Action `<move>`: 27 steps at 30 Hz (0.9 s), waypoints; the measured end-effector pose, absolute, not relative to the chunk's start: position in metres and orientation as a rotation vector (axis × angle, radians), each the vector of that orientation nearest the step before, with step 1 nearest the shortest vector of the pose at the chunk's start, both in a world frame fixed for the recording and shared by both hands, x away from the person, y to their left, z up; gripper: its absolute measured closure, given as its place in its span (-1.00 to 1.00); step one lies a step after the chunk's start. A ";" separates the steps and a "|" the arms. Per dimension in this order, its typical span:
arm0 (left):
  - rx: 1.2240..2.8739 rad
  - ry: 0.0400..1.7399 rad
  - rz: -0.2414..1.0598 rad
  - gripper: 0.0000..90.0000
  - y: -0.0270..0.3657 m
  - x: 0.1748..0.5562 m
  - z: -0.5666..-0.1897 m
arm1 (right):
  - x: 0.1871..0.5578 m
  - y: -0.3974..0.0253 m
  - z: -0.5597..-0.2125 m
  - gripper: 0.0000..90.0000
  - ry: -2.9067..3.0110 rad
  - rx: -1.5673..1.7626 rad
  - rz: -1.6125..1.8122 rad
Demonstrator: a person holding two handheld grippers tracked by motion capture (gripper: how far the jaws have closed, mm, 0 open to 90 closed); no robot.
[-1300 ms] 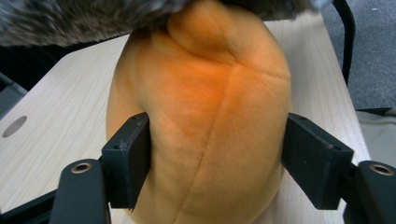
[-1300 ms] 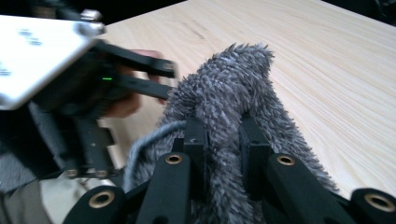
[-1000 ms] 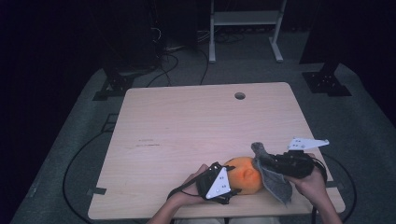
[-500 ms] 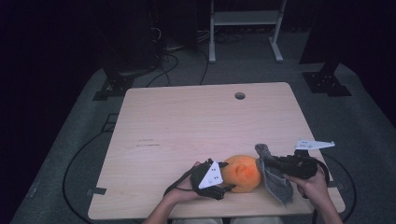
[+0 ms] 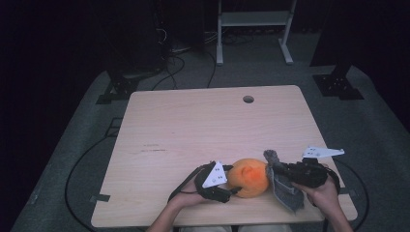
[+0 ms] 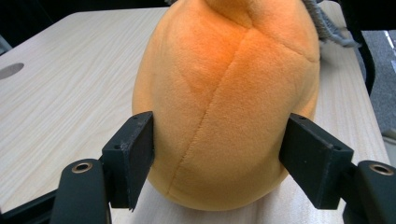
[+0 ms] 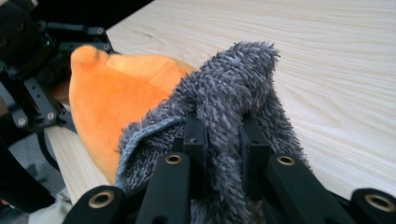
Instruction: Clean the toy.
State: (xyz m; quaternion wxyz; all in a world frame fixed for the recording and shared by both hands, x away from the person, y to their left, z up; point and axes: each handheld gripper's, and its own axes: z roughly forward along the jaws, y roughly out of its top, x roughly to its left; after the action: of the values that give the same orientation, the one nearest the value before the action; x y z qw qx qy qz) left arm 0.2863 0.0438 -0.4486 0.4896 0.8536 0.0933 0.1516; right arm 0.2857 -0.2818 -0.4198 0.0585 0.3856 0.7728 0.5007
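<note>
Sideways, the orange plush [image 5: 249,177] lies between both grippers, left-right.

Fuzzy grey cloth [image 7: 233,93], orange plush toy [image 6: 224,93]

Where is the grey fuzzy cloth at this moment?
In the high view, the grey fuzzy cloth lies near the table's front edge, pinched in the right gripper, touching the orange plush toy's right side.
</note>
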 end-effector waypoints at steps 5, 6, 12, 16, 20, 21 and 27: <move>2.059 0.266 0.342 -0.34 0.047 0.290 -0.450 | 0.274 -0.262 -0.399 0.67 2.331 1.016 1.550; 2.059 0.266 0.342 -0.32 0.047 0.290 -0.450 | 0.274 -0.262 -0.399 0.67 2.331 1.016 1.550; 2.040 0.298 0.326 -0.25 0.048 0.292 -0.450 | 0.280 -0.264 -0.412 0.67 2.338 1.052 1.504; 2.029 0.318 0.316 -0.24 0.049 0.294 -0.451 | 0.279 -0.271 -0.413 0.67 2.320 1.092 1.456; 2.010 0.372 0.294 -0.23 0.050 0.298 -0.451 | 0.266 -0.244 -0.393 0.64 2.346 0.918 1.535; 2.008 0.377 0.294 -0.23 0.050 0.298 -0.452 | 0.264 -0.237 -0.392 0.63 2.361 0.882 1.506; 1.987 0.399 0.284 -0.21 0.049 0.299 -0.451 | 0.272 -0.248 -0.404 0.63 2.336 0.963 1.428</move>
State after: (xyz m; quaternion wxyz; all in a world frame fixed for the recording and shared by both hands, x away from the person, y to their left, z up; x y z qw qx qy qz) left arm 0.2990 0.0493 -0.4510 0.5205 0.8290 0.1666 0.1186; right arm 0.2717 -0.2480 -0.4041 0.1194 0.3295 0.7991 0.4885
